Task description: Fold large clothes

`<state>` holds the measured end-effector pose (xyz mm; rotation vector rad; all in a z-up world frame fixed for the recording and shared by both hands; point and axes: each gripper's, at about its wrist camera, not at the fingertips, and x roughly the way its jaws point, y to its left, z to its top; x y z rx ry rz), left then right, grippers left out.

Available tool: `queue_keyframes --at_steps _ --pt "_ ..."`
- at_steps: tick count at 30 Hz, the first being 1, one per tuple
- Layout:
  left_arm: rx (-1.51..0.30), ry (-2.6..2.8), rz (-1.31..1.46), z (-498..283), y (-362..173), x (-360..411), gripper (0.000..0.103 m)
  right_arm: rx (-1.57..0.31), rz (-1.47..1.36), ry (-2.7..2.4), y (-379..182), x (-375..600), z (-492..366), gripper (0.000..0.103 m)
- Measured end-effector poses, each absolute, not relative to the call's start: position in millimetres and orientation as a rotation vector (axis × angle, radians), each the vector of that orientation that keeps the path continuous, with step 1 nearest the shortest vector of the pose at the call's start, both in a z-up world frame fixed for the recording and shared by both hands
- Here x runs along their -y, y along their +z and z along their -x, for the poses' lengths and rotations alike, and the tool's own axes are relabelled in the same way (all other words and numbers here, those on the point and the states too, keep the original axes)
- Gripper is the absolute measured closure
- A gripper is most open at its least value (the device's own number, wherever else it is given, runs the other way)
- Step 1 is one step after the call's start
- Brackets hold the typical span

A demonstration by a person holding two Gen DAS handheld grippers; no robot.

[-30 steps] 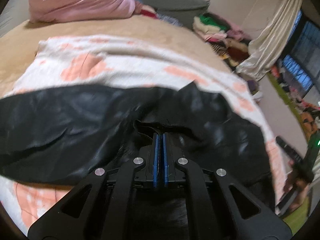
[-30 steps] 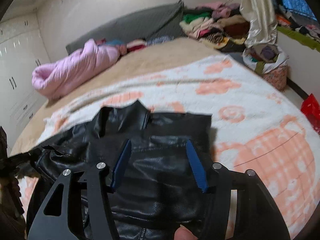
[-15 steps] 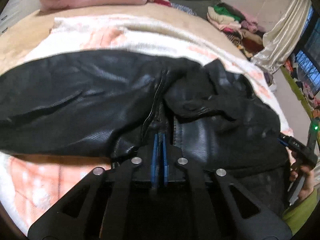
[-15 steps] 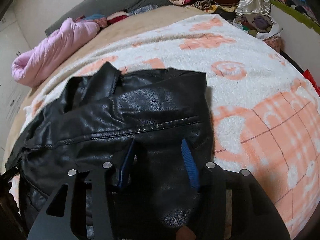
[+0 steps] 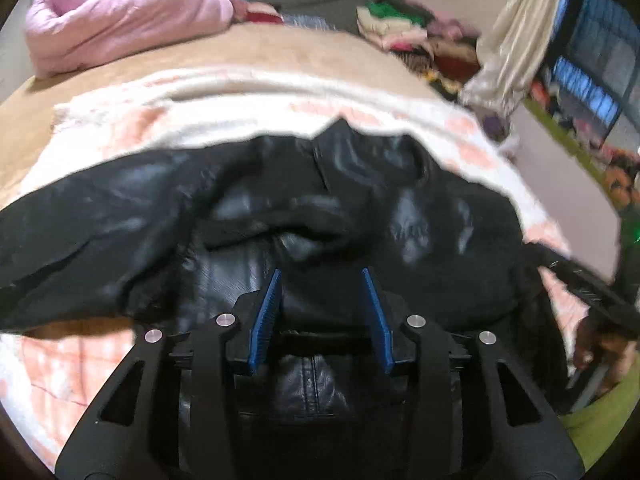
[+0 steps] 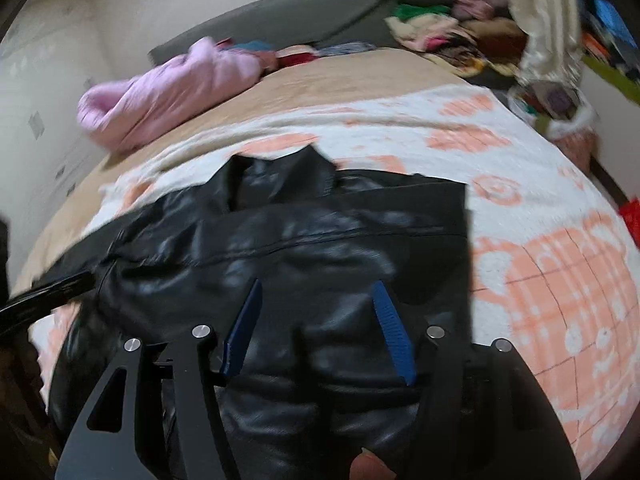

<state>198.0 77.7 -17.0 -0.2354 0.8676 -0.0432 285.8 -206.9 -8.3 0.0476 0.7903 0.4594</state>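
A black leather jacket (image 5: 360,208) lies crumpled on a white and peach blanket (image 5: 132,128) on the bed. In the left wrist view my left gripper (image 5: 320,276) hovers over the jacket's near edge. Its jaws are opening, and the blue pads stand apart with leather under them, not pinched. The right wrist view shows the jacket (image 6: 320,232) with its collar pointing away. My right gripper (image 6: 316,292) is over its near part with its jaws opening too, and no fold is caught between the pads. The blanket (image 6: 540,280) spreads to the right.
A rolled pink duvet (image 5: 120,16) lies at the head of the bed, in front of a grey headboard (image 6: 300,12). Piled clothes (image 5: 408,36) and a cream curtain (image 5: 516,40) stand at the far right. A hand with the other gripper shows at the right edge (image 5: 592,292).
My left gripper was shut on the jacket's edge and has now let go, its pads spread apart. Both grippers shifted over the jacket. The right jaws narrowed a little, then widened again.
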Motion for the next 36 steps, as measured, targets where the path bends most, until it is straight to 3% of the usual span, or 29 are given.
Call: queue_keyframes --at_steps 6,10,13,19,24,28,32,36 --pt "-0.97 -0.034 0.315 -208.0 -65.1 -93.9 0.07 -0.811 0.038 0.501 -13.0 185.6 -272.8 0.043" --pt "-0.965 -0.043 0.311 -204.5 -66.4 -93.9 0.07 -0.854 0.059 0.512 -23.5 175.6 -273.5 0.036" --pt "-0.947 -0.05 0.33 -202.0 -65.1 -95.6 0.07 -0.979 0.108 0.417 -59.1 172.4 -289.9 0.037" --pt "-0.945 -0.039 0.298 -198.5 -59.3 -90.3 0.069 -0.954 0.082 0.423 -52.0 174.1 -286.1 0.033" --pt "-0.935 -0.048 0.285 -194.7 -47.8 -81.9 0.058 -0.884 0.028 0.463 -30.1 182.7 -278.1 0.031" --pt "-0.916 -0.053 0.275 -190.4 -35.4 -74.3 0.046 -0.851 0.031 0.48 -19.1 179.4 -271.5 0.014" --pt "-0.896 -0.019 0.257 -186.1 -26.2 -68.9 0.016 -0.827 0.006 0.486 -11.5 181.2 -268.3 0.008" --pt "-0.889 -0.01 0.244 -180.6 -21.8 -65.7 0.009 -0.808 -0.011 0.492 -7.1 181.6 -267.1 0.006"
